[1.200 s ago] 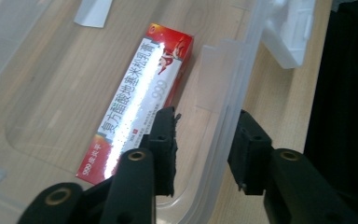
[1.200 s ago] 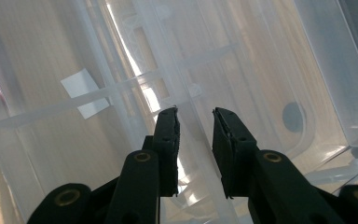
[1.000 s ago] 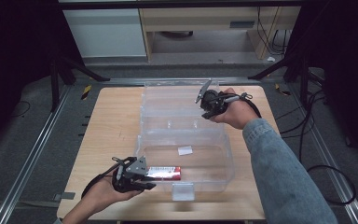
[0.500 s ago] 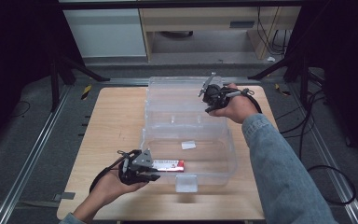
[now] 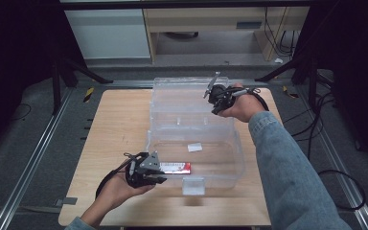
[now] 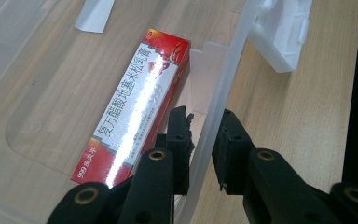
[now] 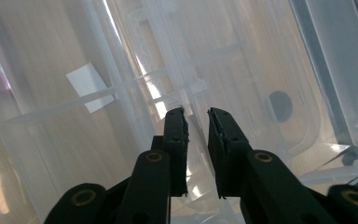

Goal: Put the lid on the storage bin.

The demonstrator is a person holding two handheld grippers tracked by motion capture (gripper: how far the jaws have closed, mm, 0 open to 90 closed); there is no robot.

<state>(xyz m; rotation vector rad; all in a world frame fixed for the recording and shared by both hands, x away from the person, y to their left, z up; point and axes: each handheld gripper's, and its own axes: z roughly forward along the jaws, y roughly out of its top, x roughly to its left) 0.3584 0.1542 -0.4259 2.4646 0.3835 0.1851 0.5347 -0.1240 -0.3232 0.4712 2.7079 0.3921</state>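
Two claws work one clear plastic box (image 5: 194, 143) on the bench (image 5: 120, 129). In the high view, the left claw (image 5: 159, 173) sits at seven o'clock of the box, at its near wall, and the right claw (image 5: 213, 93) at one o'clock on the raised lid (image 5: 187, 93), probably to steady the box while the lid swings.

In the left gripper view, the left claw (image 6: 204, 140) is nearly closed, pinching the box wall (image 6: 216, 100); a red-and-white carton (image 6: 135, 109) lies inside, just beside that wall.

In the right gripper view, the right claw (image 7: 196, 140) has just been closing, its jaws astride a thin clear edge of the lid (image 7: 144, 60); whether they pinch it I cannot tell.
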